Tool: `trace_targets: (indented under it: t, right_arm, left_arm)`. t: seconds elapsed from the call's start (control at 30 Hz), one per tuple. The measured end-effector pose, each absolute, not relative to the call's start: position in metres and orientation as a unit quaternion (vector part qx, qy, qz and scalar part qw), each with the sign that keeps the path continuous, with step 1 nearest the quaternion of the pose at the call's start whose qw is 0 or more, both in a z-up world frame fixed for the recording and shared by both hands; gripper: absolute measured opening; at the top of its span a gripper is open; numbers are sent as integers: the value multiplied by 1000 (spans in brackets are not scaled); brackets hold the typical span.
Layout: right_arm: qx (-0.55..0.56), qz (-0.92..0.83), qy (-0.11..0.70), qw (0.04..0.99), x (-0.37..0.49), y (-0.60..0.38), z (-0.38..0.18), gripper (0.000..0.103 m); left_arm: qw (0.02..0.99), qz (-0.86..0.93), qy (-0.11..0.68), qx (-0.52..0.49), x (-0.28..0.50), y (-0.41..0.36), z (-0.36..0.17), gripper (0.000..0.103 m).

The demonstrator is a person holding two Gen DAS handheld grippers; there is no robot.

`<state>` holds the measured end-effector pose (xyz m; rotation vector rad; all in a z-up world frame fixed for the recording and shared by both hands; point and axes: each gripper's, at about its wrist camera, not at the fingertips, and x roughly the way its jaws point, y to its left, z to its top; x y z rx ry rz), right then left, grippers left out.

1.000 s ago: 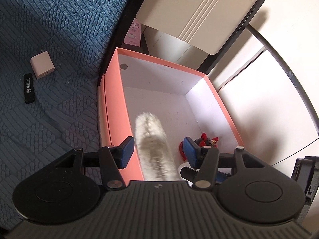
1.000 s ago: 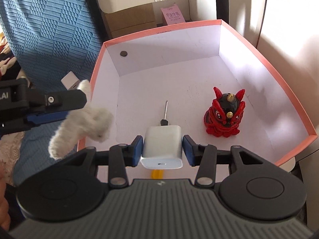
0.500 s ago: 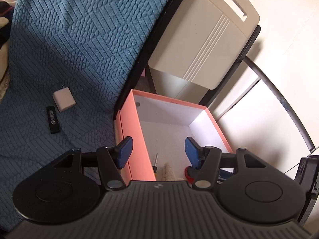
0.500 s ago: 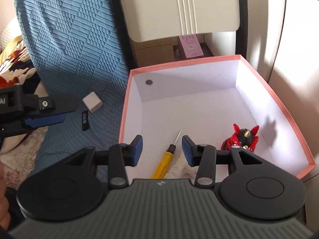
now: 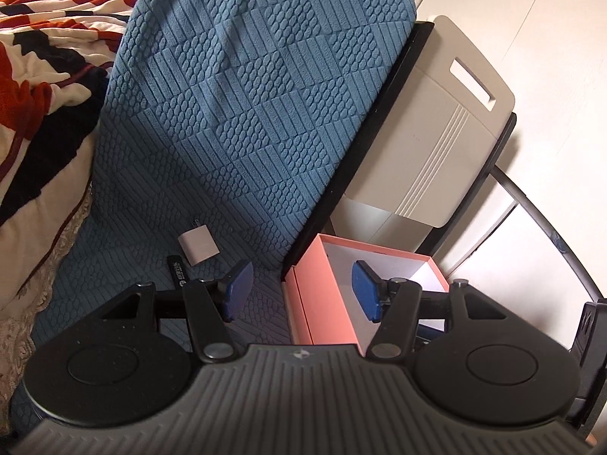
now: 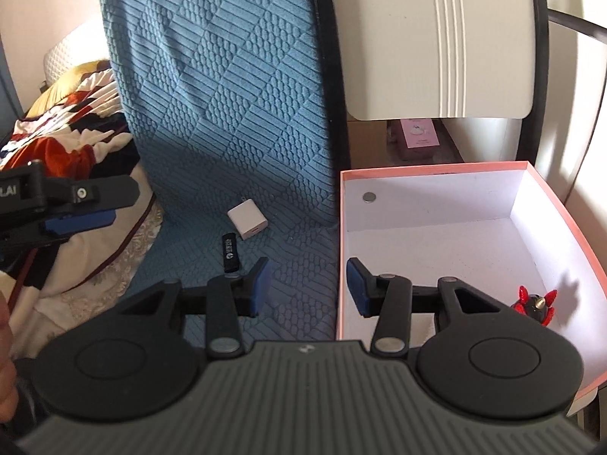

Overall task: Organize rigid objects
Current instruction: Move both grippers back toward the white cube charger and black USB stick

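Observation:
A pink box [image 6: 436,168] with a white inside stands right of the bed; it also shows in the left wrist view [image 5: 322,284]. A red and black figurine [image 6: 535,303] stands in it. A white charger [image 6: 247,220] and a black stick-shaped device [image 6: 230,252] lie on the blue blanket [image 6: 227,113]; both show in the left wrist view, charger [image 5: 198,247] and stick [image 5: 177,271]. My right gripper [image 6: 303,288] is open and empty, above the box's left wall. My left gripper [image 5: 299,292] is open and empty, over the box's near corner; it also appears at the left of the right wrist view [image 6: 76,223].
A cream chair back [image 6: 436,38] with a black frame stands behind the box. A pink carton [image 6: 419,138] sits under it. A patterned quilt [image 5: 38,57] lies left of the blue blanket. A small round magnet [image 6: 368,197] is on the box's back wall.
Both grippers let go of their loads over the box, the left a fluffy white toy and the right a white charger, then pulled up and back. Both are now open and empty.

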<state>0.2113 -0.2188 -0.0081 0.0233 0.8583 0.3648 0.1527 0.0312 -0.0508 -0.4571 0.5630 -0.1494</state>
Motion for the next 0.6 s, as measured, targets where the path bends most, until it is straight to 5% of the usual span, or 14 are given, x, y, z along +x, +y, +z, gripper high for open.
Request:
trace_targets:
  t: [0.6]
  right_arm:
    - [-23, 222, 434, 873, 188, -156, -42, 47]
  left_arm:
    - [942, -37, 276, -188, 121, 82, -108, 64]
